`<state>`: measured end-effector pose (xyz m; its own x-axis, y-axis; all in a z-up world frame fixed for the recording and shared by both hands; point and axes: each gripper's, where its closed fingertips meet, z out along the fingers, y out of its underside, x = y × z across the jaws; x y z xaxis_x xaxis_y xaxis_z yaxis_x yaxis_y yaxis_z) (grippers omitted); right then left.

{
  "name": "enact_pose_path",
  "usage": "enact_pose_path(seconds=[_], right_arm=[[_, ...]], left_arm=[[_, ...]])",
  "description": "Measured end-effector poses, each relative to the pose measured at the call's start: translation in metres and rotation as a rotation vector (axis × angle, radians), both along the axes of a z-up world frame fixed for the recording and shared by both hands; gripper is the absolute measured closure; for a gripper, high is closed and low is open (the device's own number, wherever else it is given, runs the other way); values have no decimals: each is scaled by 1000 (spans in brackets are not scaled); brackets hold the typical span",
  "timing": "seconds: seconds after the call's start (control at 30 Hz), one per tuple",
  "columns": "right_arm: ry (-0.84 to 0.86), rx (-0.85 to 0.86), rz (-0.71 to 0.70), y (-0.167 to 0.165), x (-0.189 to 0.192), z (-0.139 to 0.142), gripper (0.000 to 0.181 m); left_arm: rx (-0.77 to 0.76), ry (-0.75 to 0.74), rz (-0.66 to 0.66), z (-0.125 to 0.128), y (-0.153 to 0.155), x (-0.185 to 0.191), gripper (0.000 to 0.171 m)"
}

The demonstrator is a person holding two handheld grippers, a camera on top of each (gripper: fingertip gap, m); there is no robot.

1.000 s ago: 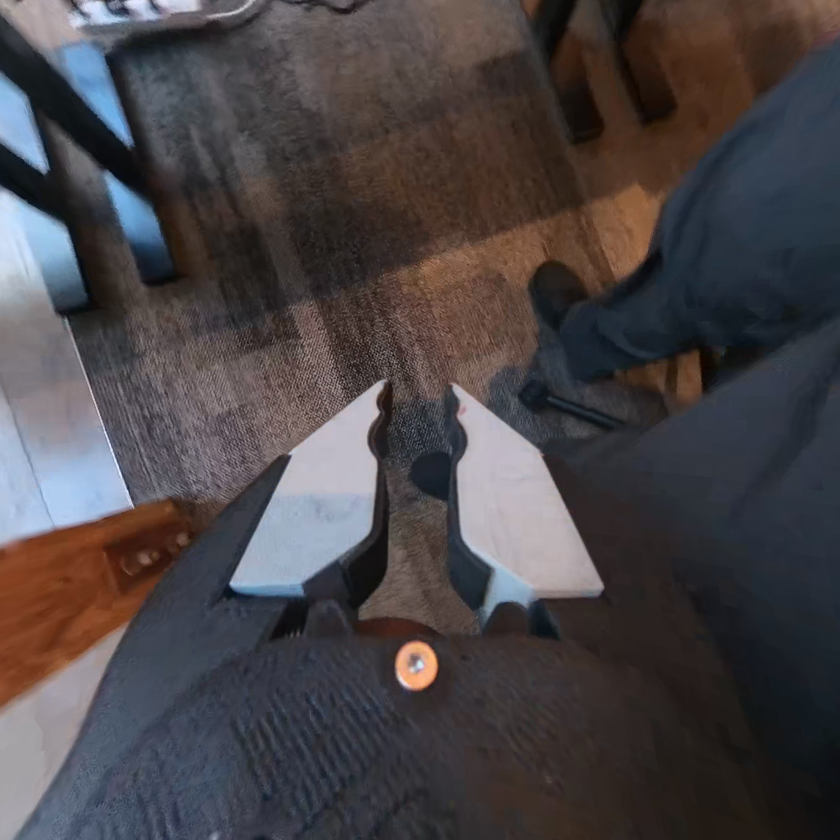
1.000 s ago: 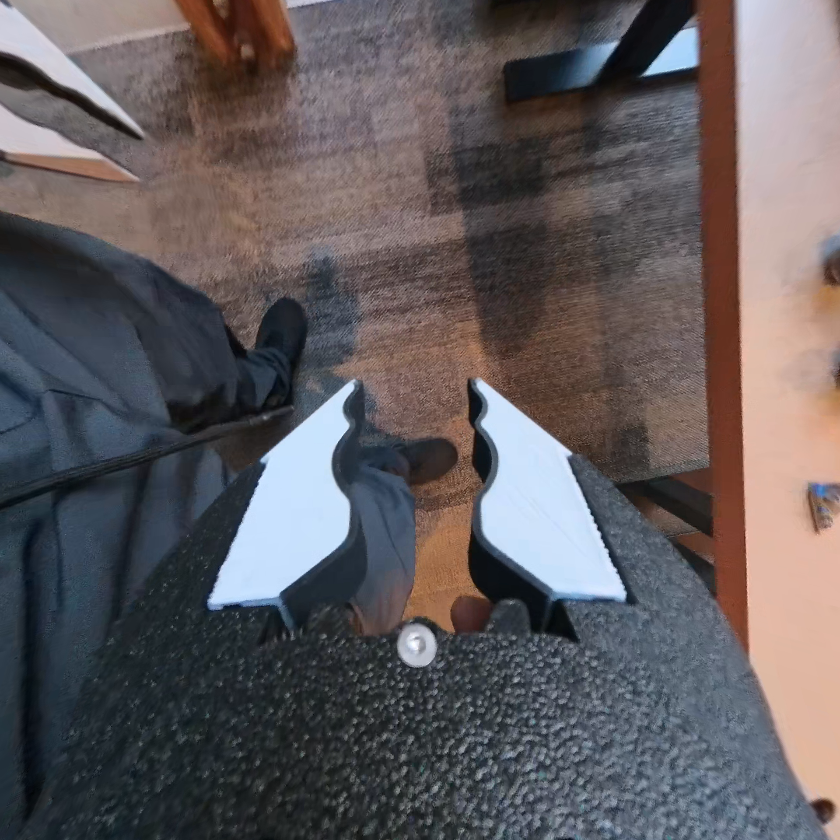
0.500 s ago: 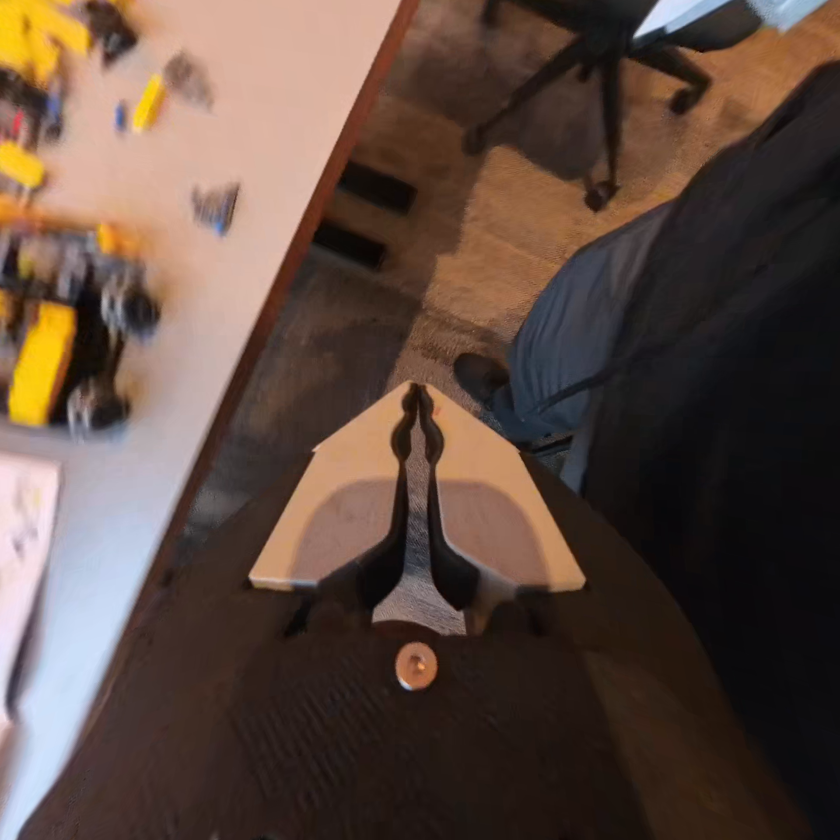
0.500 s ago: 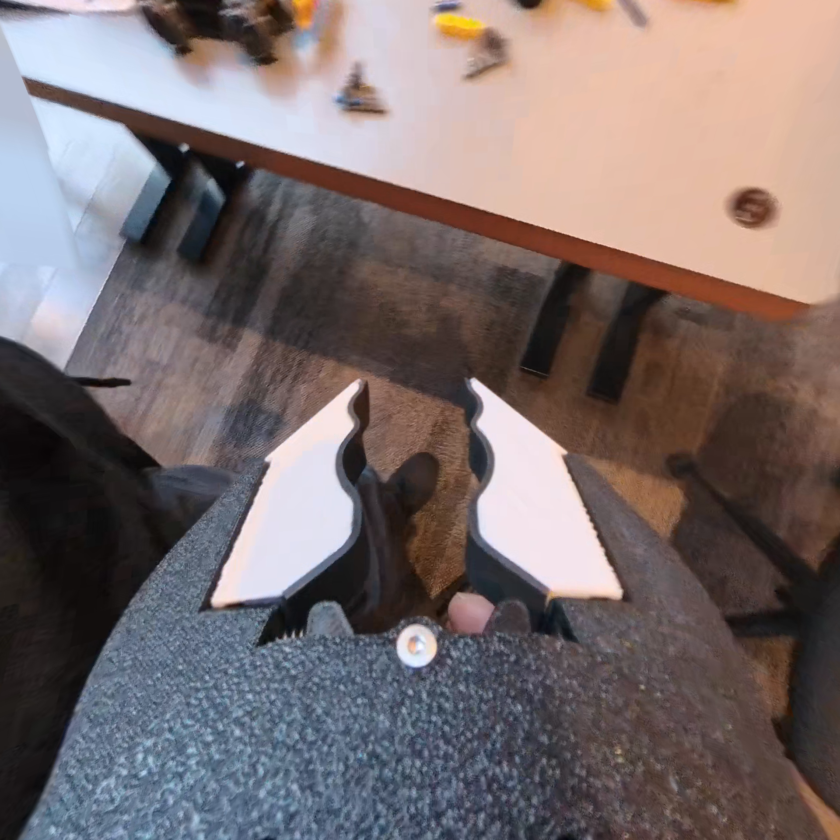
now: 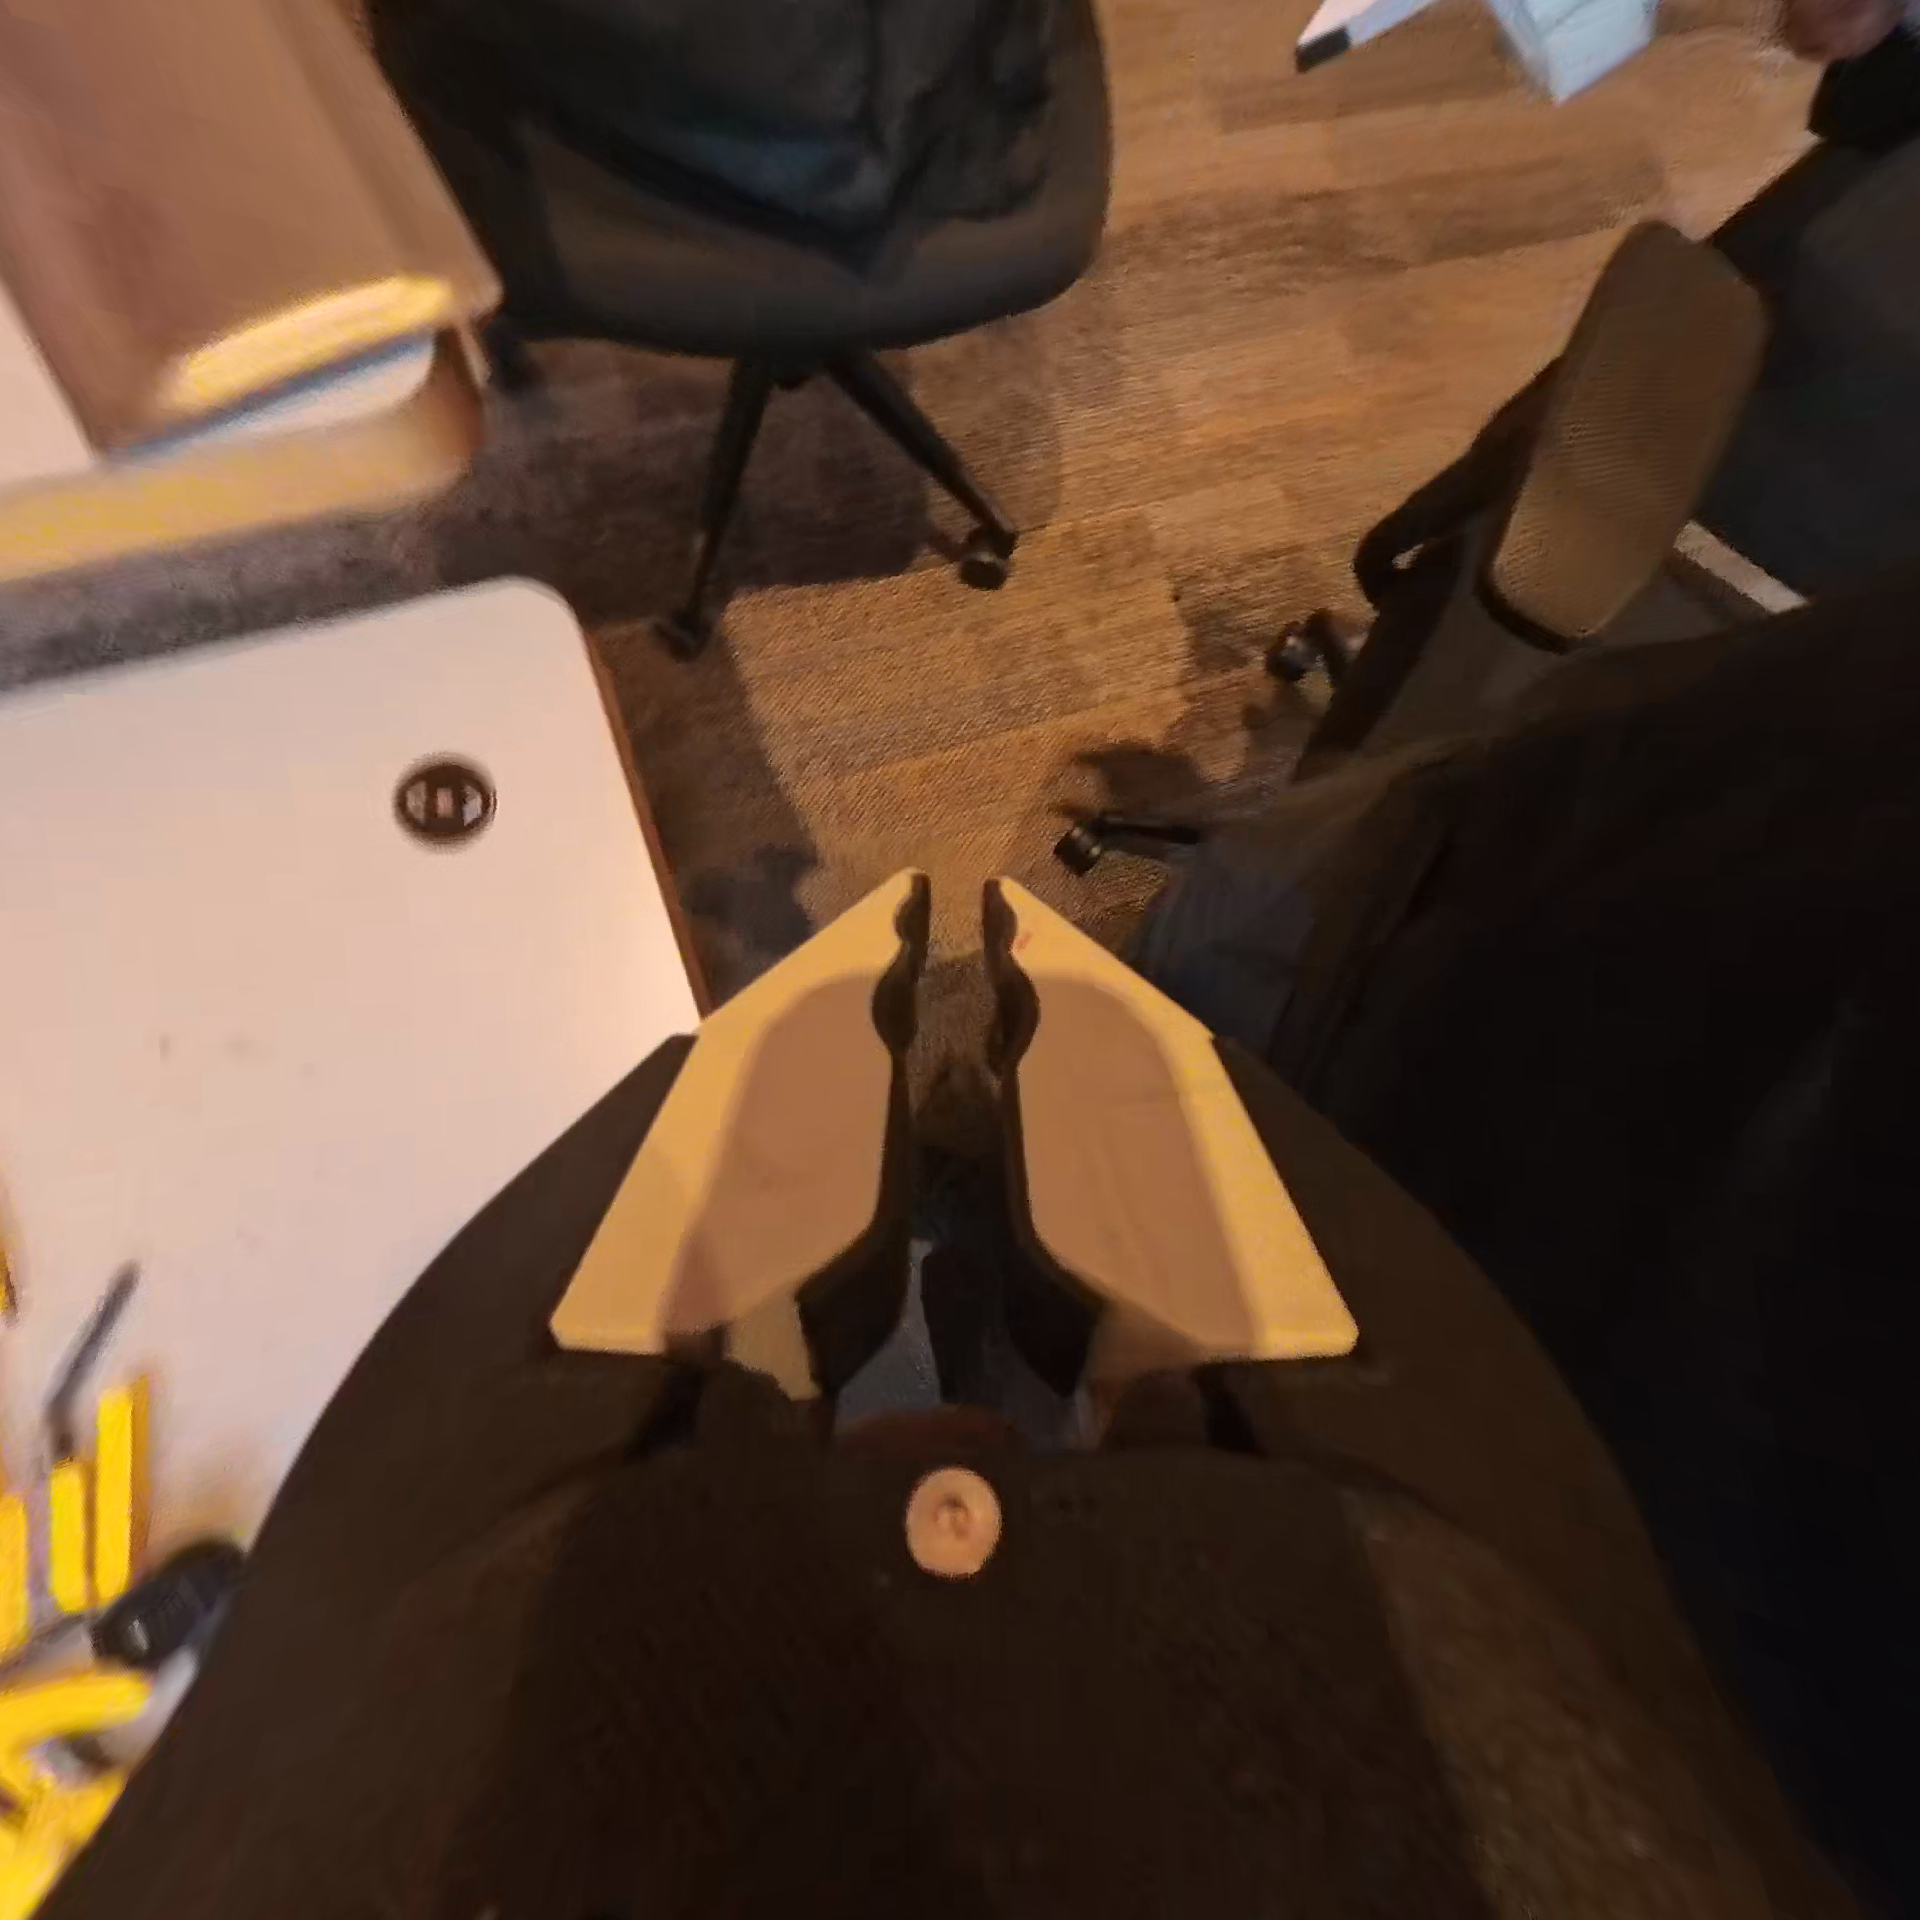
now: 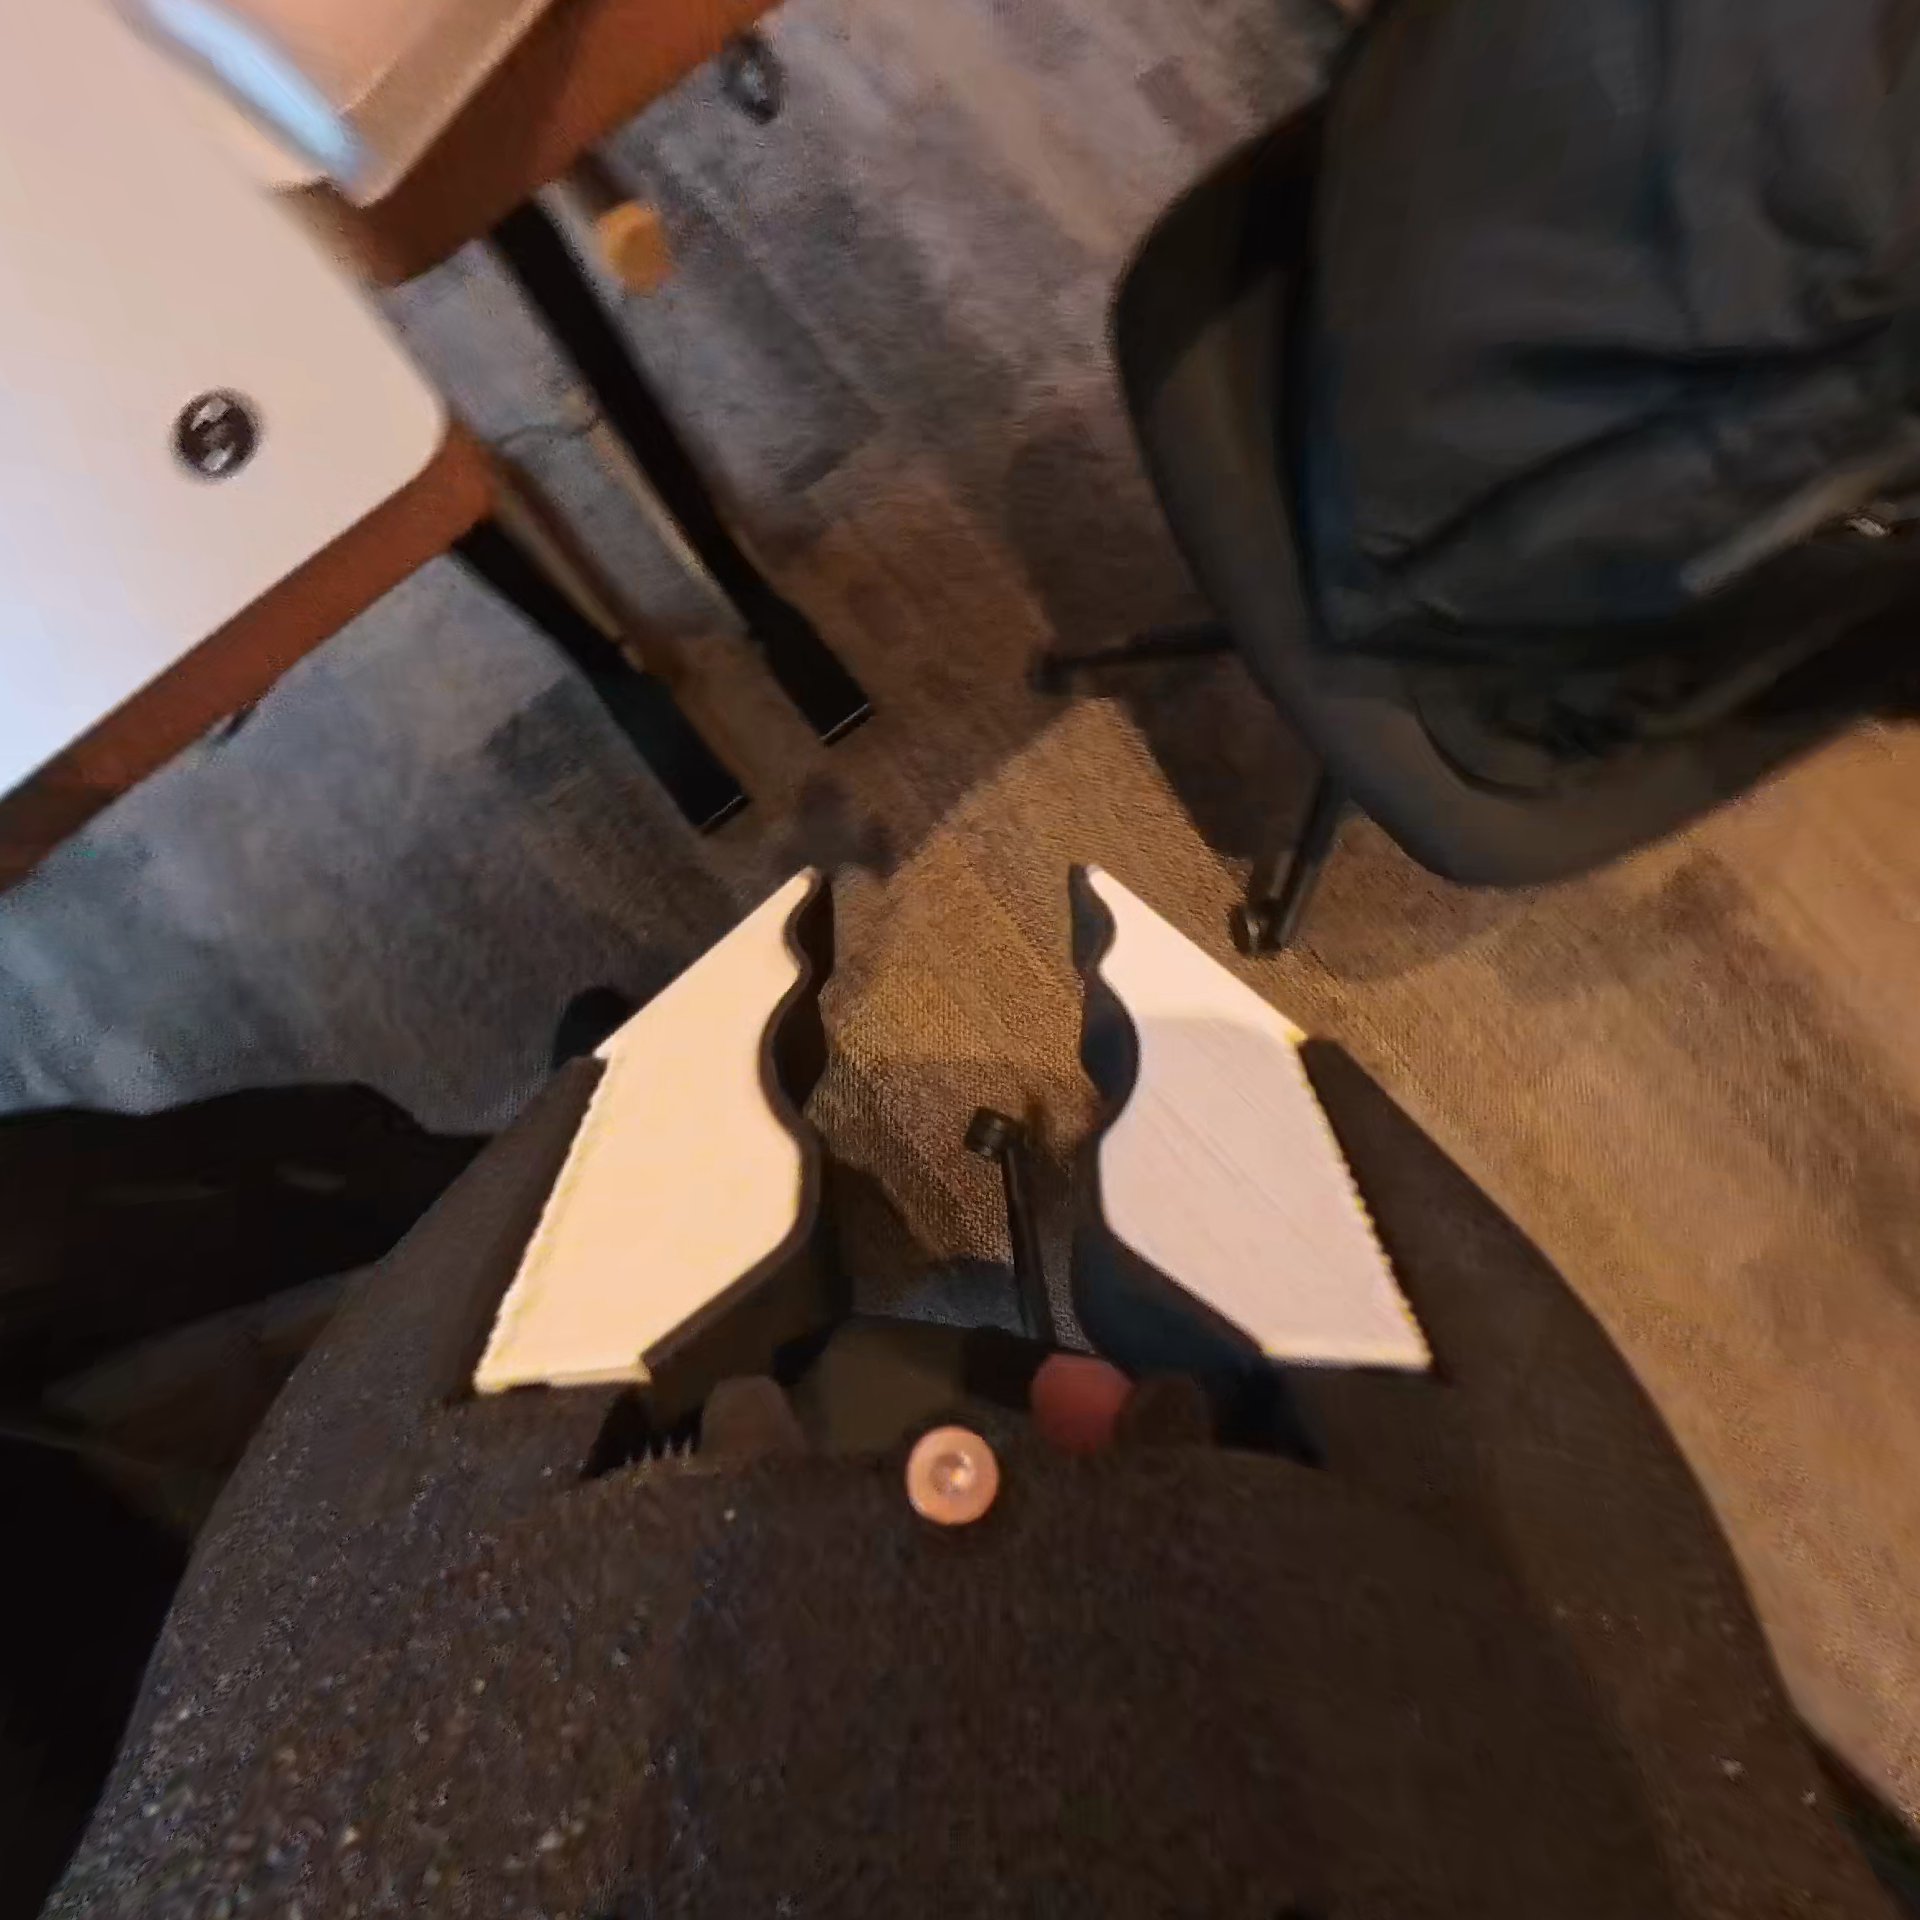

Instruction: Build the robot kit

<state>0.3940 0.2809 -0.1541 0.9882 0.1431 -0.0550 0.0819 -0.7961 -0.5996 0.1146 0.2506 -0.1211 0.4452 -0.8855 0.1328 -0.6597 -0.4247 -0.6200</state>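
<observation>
Carpet [image 5: 1143, 520] is seen beyond both pairs of fingers, and nothing is held by either. The fingers of the left gripper [image 5: 956, 899] are drawn almost together, with only a narrow slit left between the tips, and only floor shows through the slit. To the left of these fingers the white table [image 5: 260, 987] is found, with a round black cap [image 5: 445, 800] set in its top. Blurred yellow pieces [image 5: 94, 1475] lie on it farther back, beside the gripper body. Ahead of the fingers a dark office chair [image 5: 748, 208] stands, and ahead to the right a second chair with a tan mesh back [image 5: 1621, 436]. Dark clothing of a person [image 5: 1662, 1039] fills the right side.

The fingers of the right gripper [image 6: 951, 883] are spread wide and are empty. Between them, lower down on the carpet, a thin black chair leg with a caster [image 6: 997, 1132] is seen, well apart from the fingers. The table corner and its black legs [image 6: 665, 582] lie ahead to the left. A chair with a dark jacket on it [image 6: 1558, 364] stands ahead to the right.
</observation>
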Motion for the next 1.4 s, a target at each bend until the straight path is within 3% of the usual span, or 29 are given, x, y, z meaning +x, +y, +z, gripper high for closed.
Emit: enact_pose_path(seconds=[0.17,0.33,0.5,0.67,0.9,1.07,1.27,1.4], right_arm=[[28,39,-335,-5,59,22,129],[-5,99,-520,5,121,36,132],[44,41,-529,12,162,-12,140],[93,-108,-532,3,201,-72,125],[126,-311,-509,-34,255,-96,121],[121,-321,-740,-54,320,-79,119],[12,-316,-1000,-68,396,-31,119],[-14,-256,-1096,-61,452,-5,116]], left_arm=[[15,-27,-227,14,53,50,154],[26,4,-382,38,95,113,135],[3,84,-472,23,122,192,115],[-8,205,-644,-9,134,276,111],[-137,312,-889,-37,133,393,110],[-134,278,-980,-45,128,477,106],[-103,182,-1043,-40,105,586,102],[-46,182,-995,-31,105,649,98]])
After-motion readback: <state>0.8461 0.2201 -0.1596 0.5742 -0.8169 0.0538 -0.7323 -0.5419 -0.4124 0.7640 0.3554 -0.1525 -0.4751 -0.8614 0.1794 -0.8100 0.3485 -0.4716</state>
